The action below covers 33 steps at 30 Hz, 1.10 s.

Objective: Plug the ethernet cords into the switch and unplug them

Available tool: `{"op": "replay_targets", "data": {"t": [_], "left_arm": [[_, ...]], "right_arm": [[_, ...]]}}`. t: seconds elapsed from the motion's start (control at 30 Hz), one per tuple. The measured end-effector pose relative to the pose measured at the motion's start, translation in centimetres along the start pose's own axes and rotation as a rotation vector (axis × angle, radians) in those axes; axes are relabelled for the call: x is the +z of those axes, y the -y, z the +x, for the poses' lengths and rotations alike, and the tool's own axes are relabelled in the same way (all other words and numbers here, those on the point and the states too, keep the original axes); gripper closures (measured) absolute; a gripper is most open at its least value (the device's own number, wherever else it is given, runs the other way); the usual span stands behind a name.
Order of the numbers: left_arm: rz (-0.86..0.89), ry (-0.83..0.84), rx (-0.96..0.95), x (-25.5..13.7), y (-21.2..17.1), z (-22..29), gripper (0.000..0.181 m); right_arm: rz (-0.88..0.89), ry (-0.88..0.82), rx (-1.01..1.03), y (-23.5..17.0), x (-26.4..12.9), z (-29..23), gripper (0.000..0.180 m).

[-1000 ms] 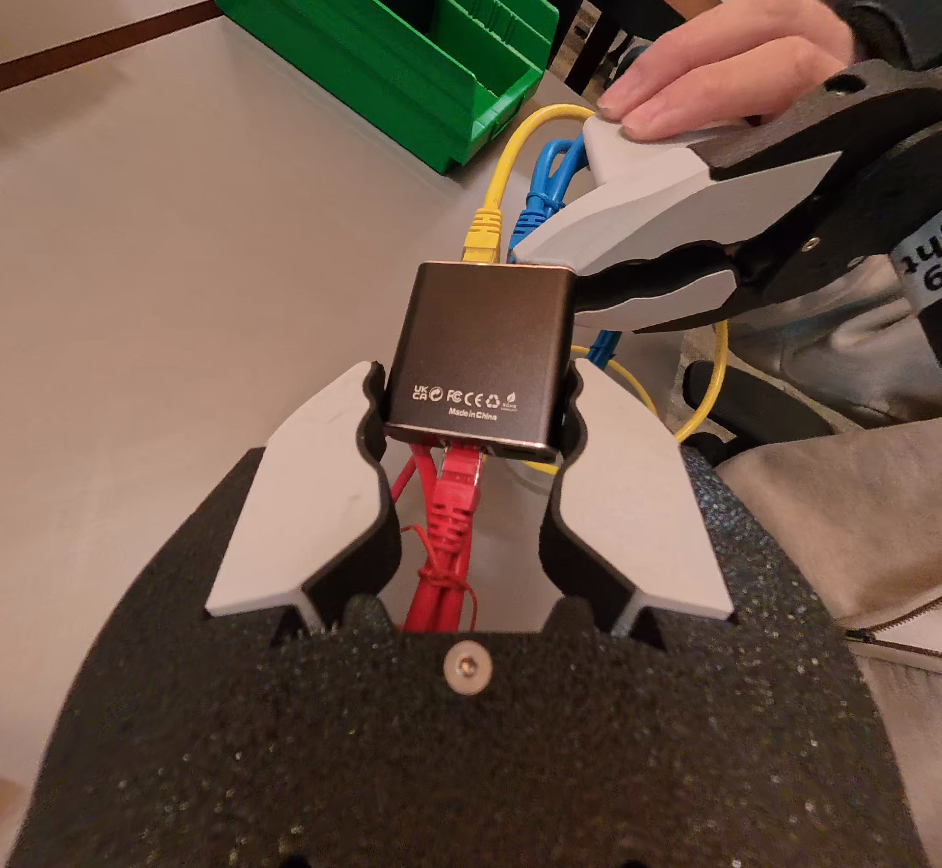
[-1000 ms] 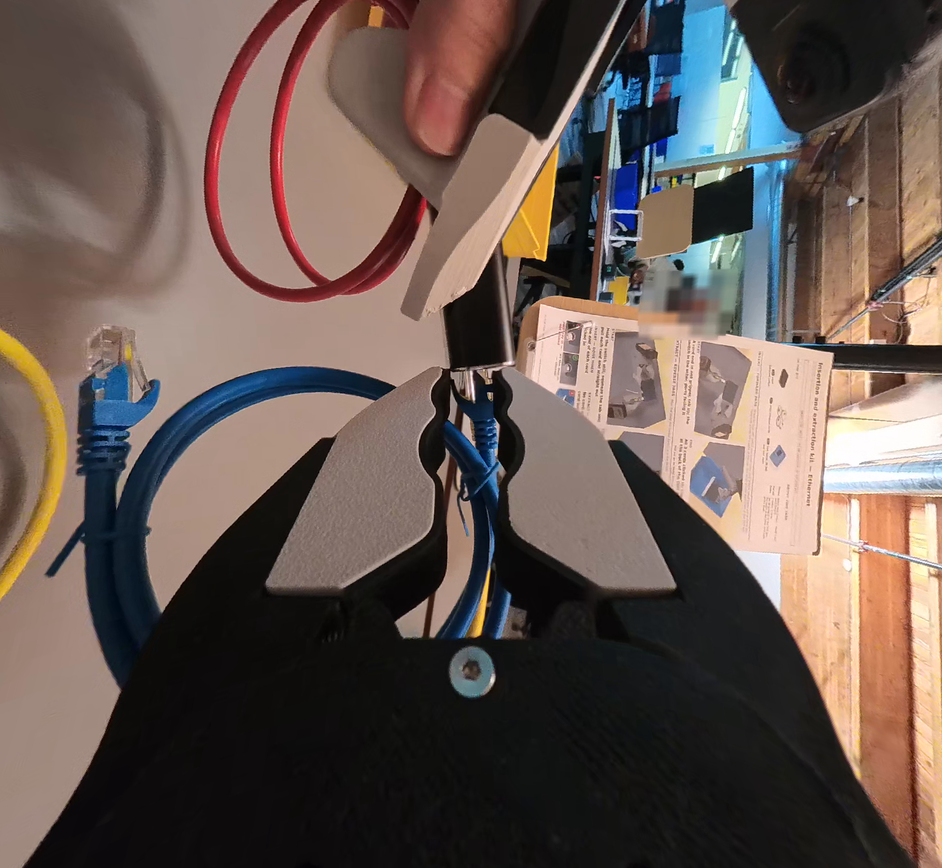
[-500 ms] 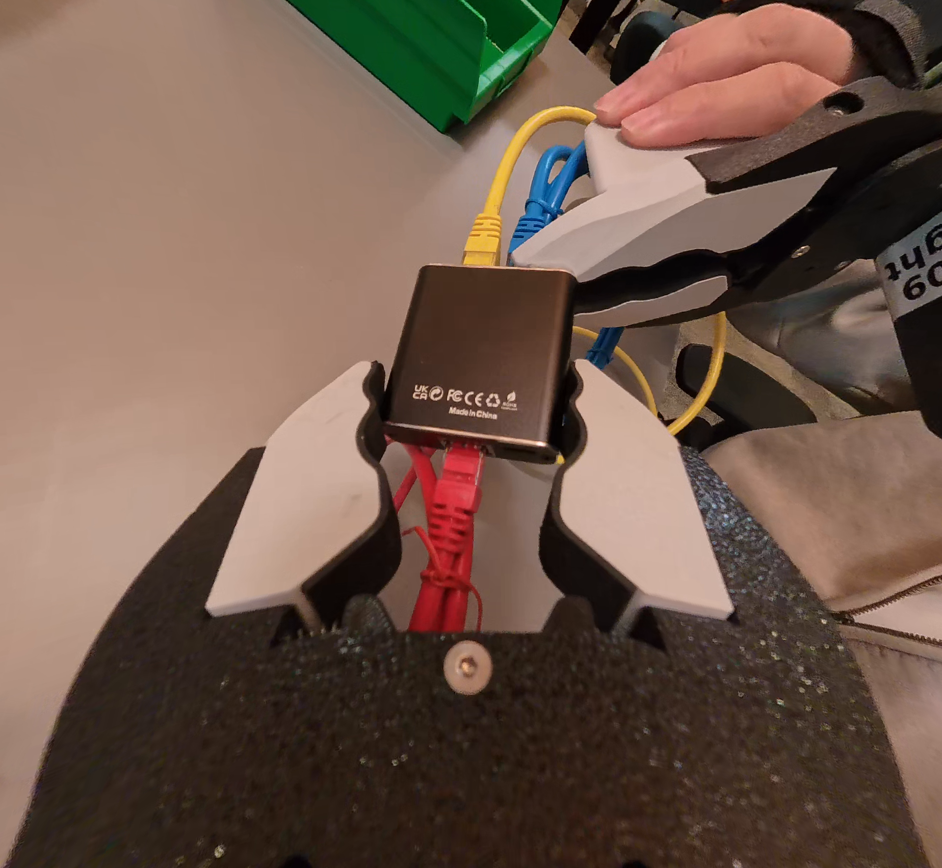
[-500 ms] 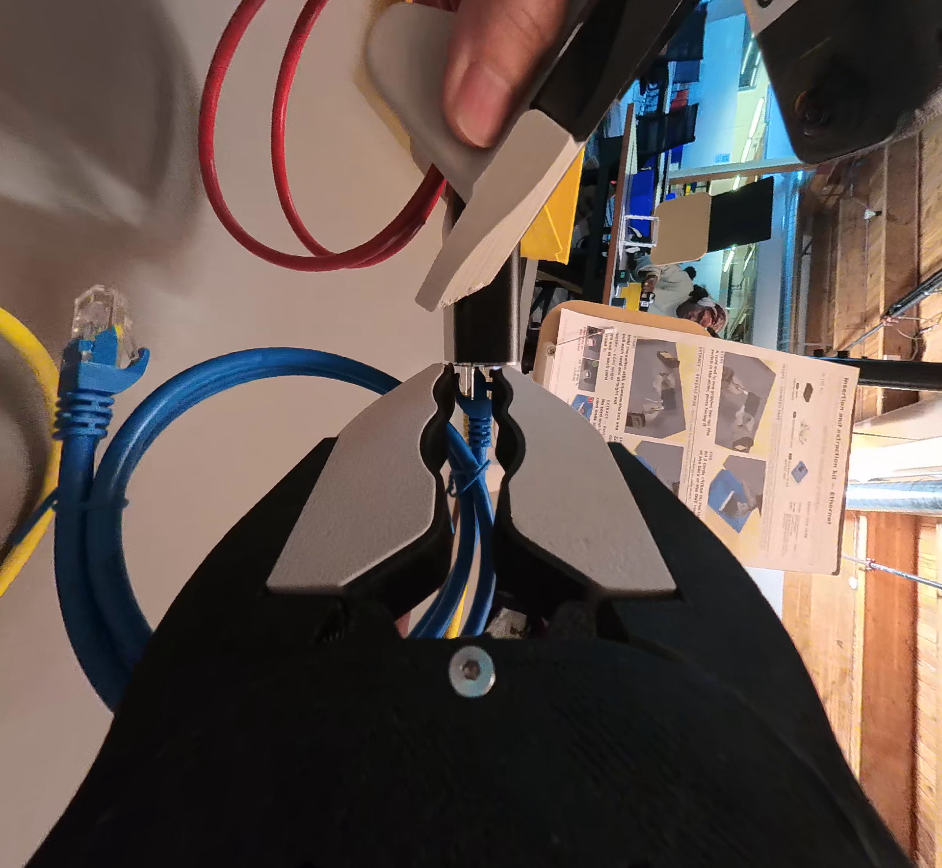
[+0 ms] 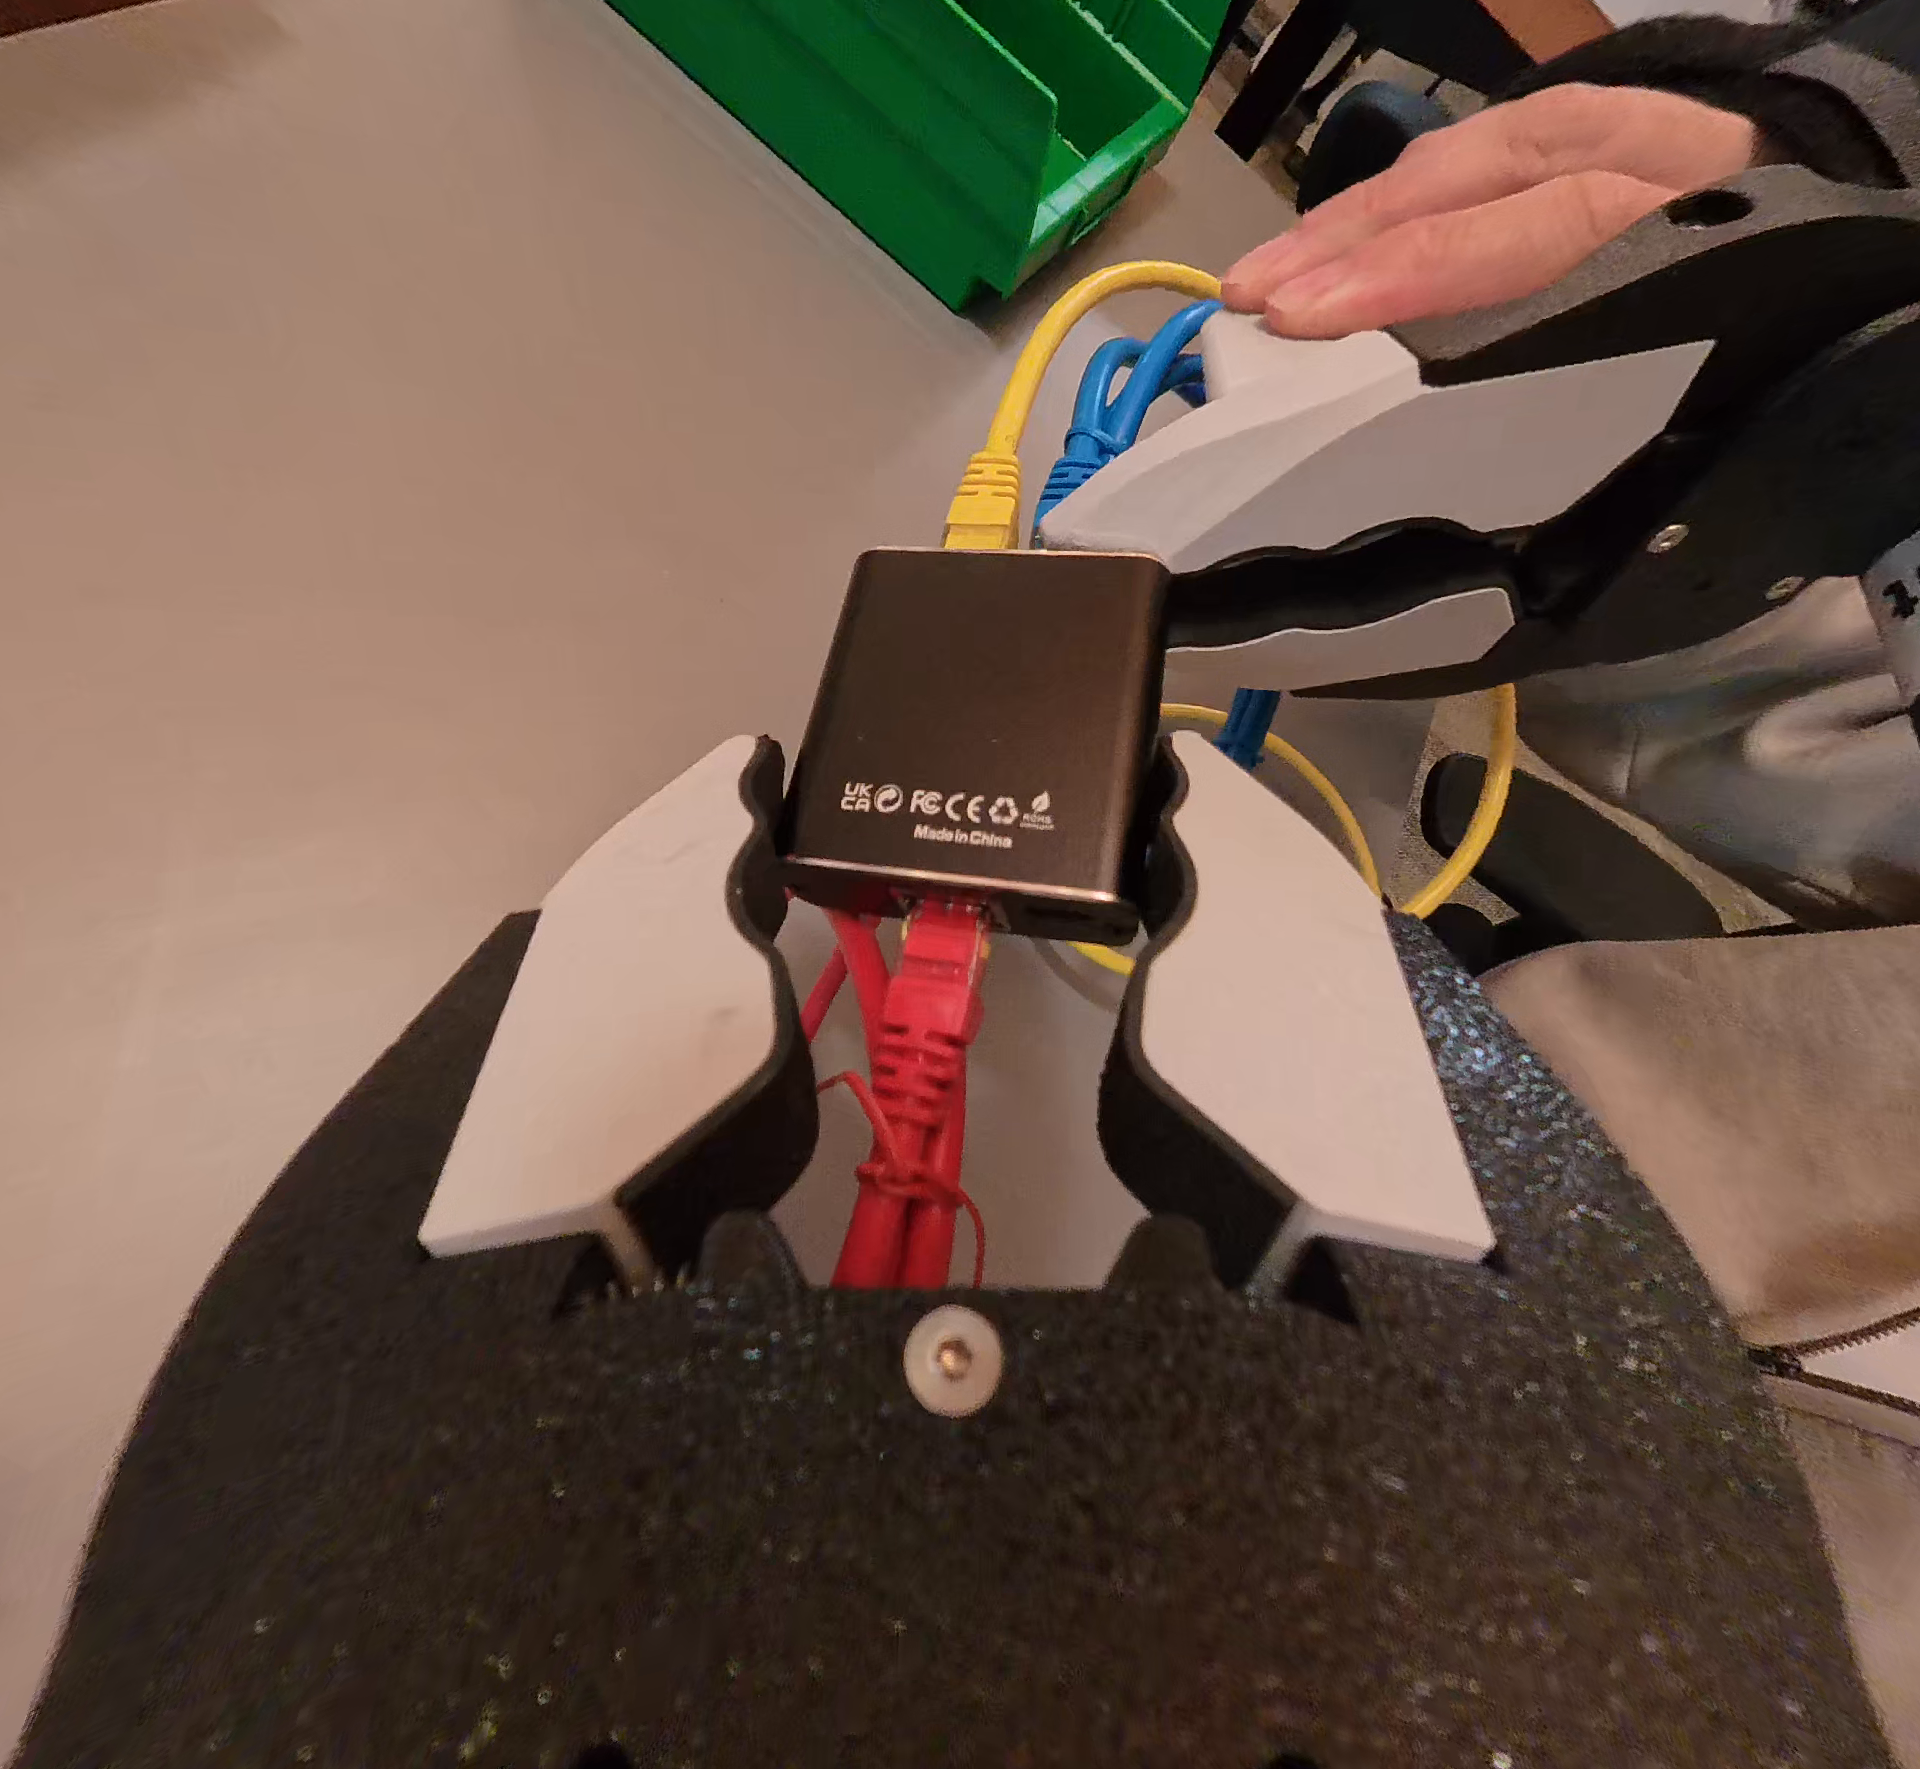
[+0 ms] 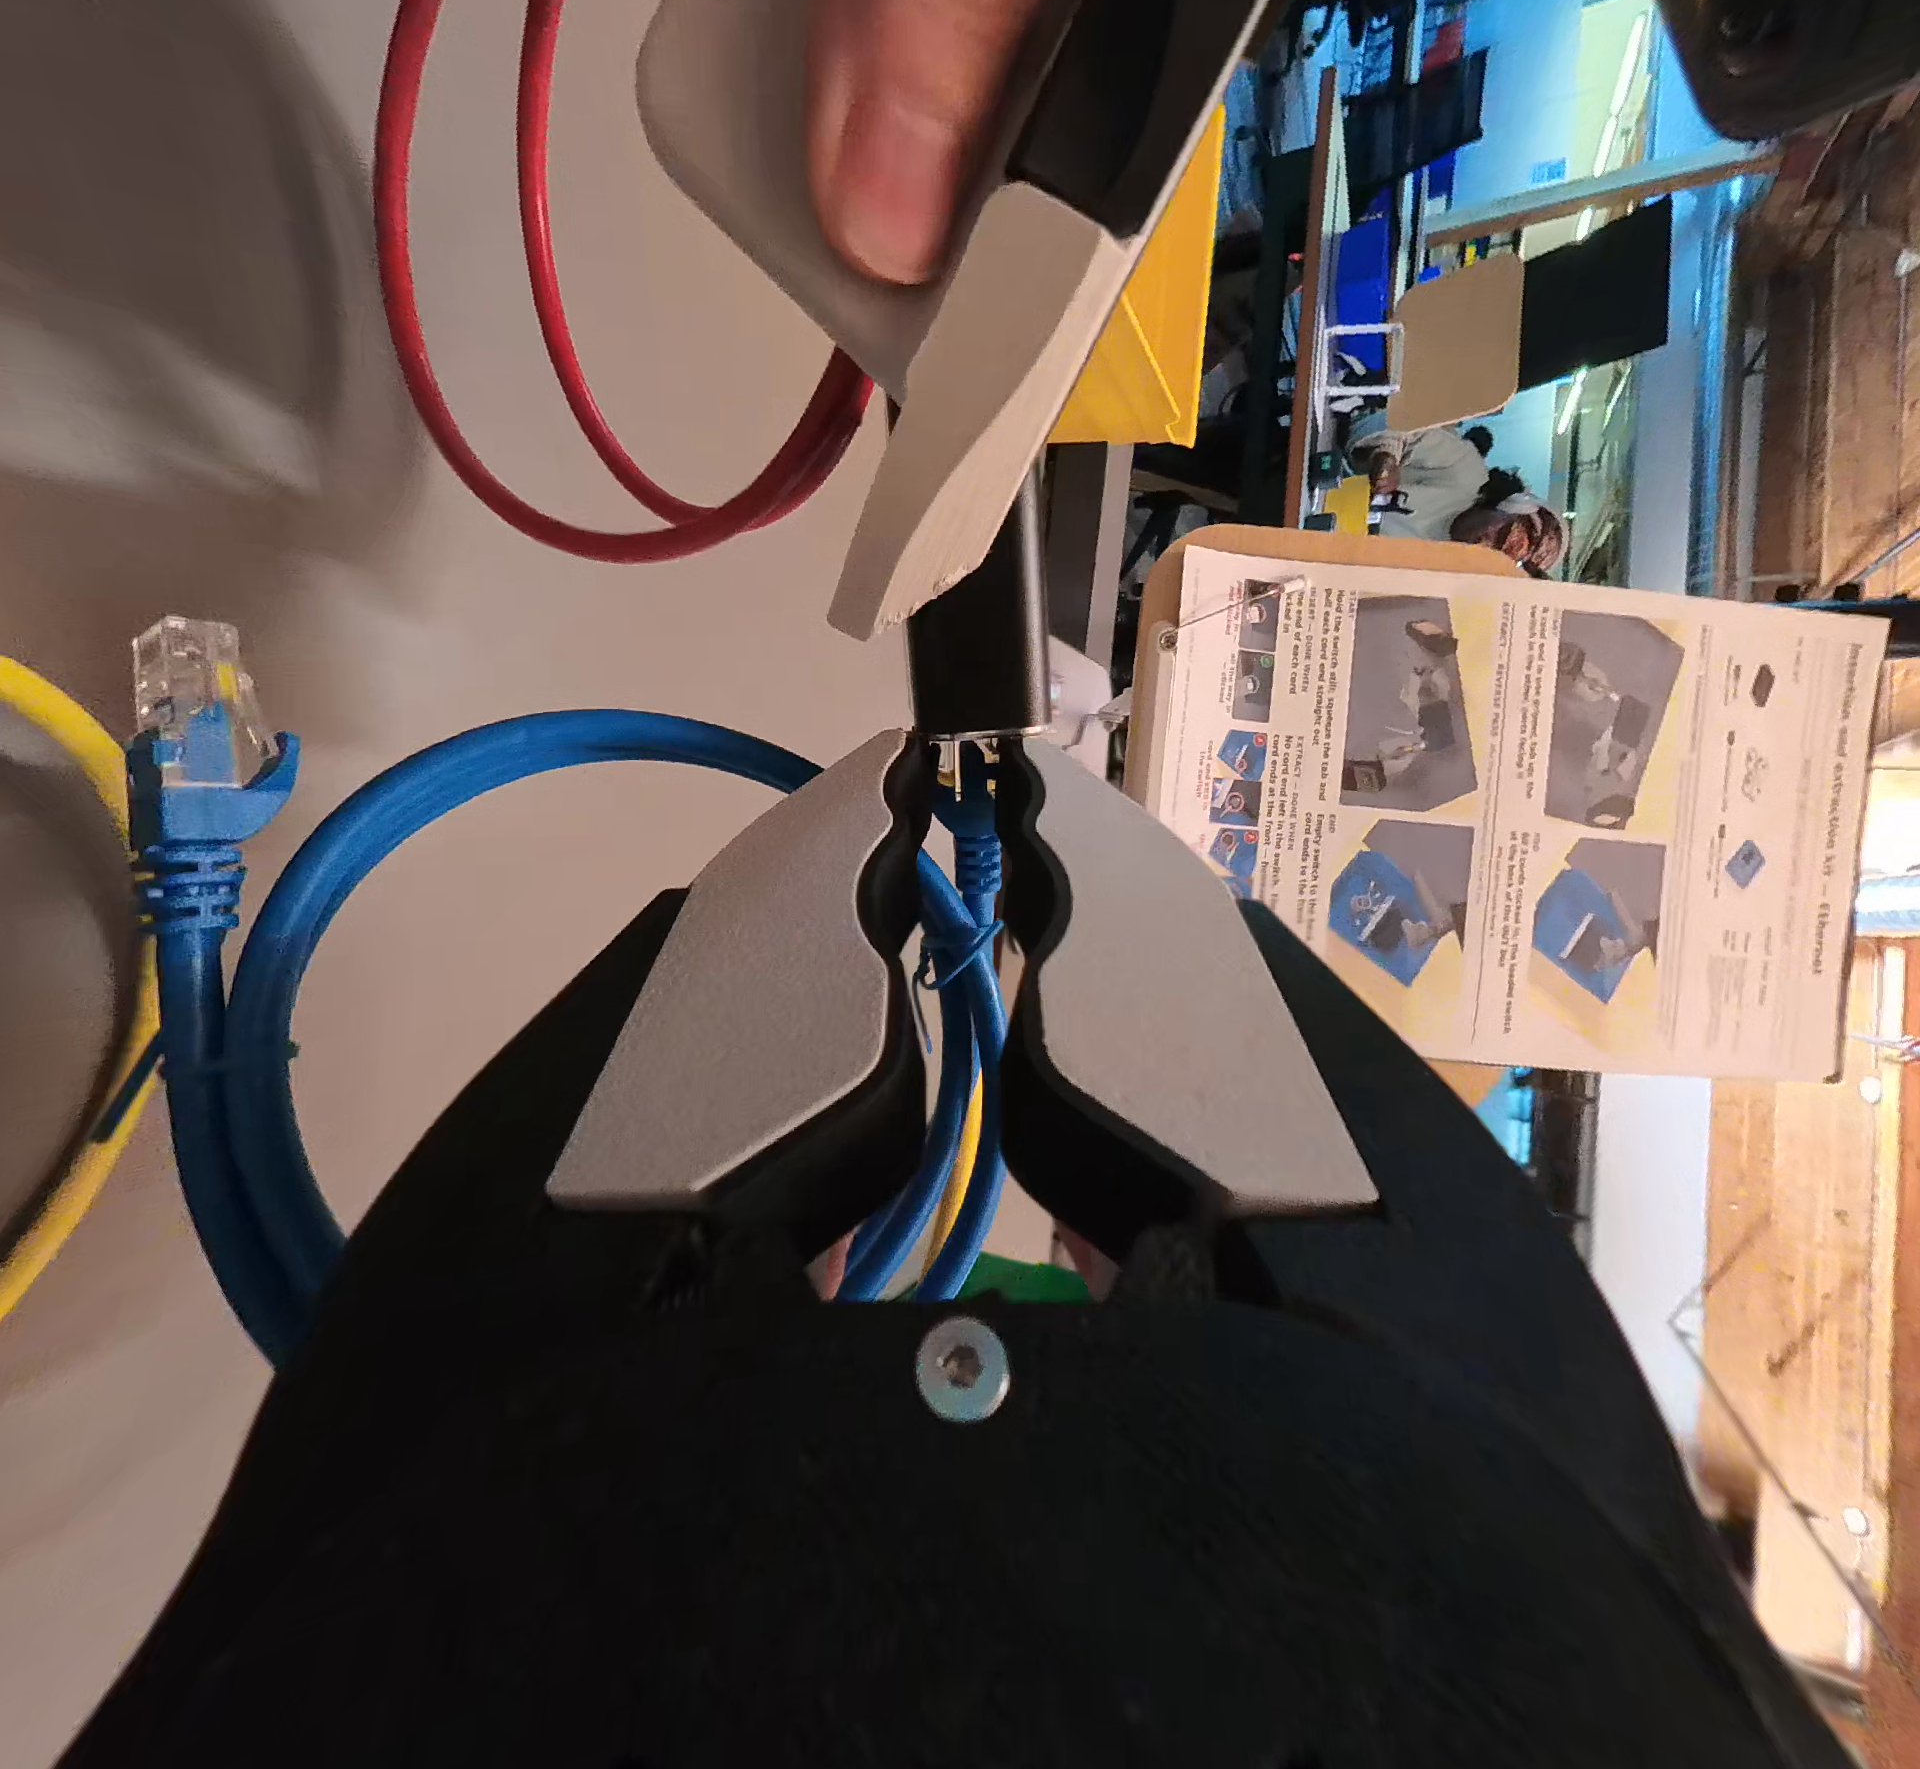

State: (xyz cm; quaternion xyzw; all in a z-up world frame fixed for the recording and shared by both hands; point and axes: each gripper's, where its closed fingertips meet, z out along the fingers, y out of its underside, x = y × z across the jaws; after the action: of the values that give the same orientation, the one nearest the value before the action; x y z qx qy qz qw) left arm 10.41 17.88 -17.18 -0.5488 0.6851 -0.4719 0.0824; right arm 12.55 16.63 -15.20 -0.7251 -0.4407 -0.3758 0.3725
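My left gripper (image 5: 966, 769) is shut on the sides of the black switch (image 5: 987, 659) and holds it above the grey table (image 5: 416, 472). A red cord (image 5: 935, 1002) is plugged into the switch's near side. A yellow cord (image 5: 982, 498) is plugged into its far side. My right gripper (image 6: 961, 779) comes in from the right and is closed around the blue cord's plug (image 6: 971, 826) right at the switch's (image 6: 977, 639) far side. It also shows in the left wrist view (image 5: 1112, 566). The blue cord's other end (image 6: 203, 753) lies loose on the table.
A green bin (image 5: 914, 36) stands at the back of the table. A hand (image 5: 1475, 223) rests on the right gripper. The red cord's loops (image 6: 561, 285) and the yellow cord (image 6: 42, 888) lie on the table. An instruction sheet (image 6: 1507, 815) hangs to the right, and a yellow bin (image 6: 1153, 348) stands behind. The grippers are tip to tip, or close to it.
Both grippers keep their holds. The switch and both grippers have shifted a little over the table, so the green bin sits differently in view. The blue plug stays at the switch.
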Motion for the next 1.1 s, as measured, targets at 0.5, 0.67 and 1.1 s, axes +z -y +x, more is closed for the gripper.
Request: {"op": "replay_targets", "data": {"t": [0.5, 0.67, 1.1], "left_arm": [[0.068, 0.039, 0.01, 0.0, 0.9, 0.0, 0.115], [0.062, 0.087, 0.043, 0.1, 0.7, -0.4, 0.115], [0.12, -0.066, -0.097, 0.7, 0.8, 0.1, 0.115]], "right_arm": [[-0.005, 0.017, -0.014, -0.4, -0.2, 0.9, 0.166], [0.003, 0.028, 0.025, -0.5, 0.2, 0.4, 0.166], [-0.039, 0.025, -0.182, -0.8, -0.2, 1.1, 0.166]]}}
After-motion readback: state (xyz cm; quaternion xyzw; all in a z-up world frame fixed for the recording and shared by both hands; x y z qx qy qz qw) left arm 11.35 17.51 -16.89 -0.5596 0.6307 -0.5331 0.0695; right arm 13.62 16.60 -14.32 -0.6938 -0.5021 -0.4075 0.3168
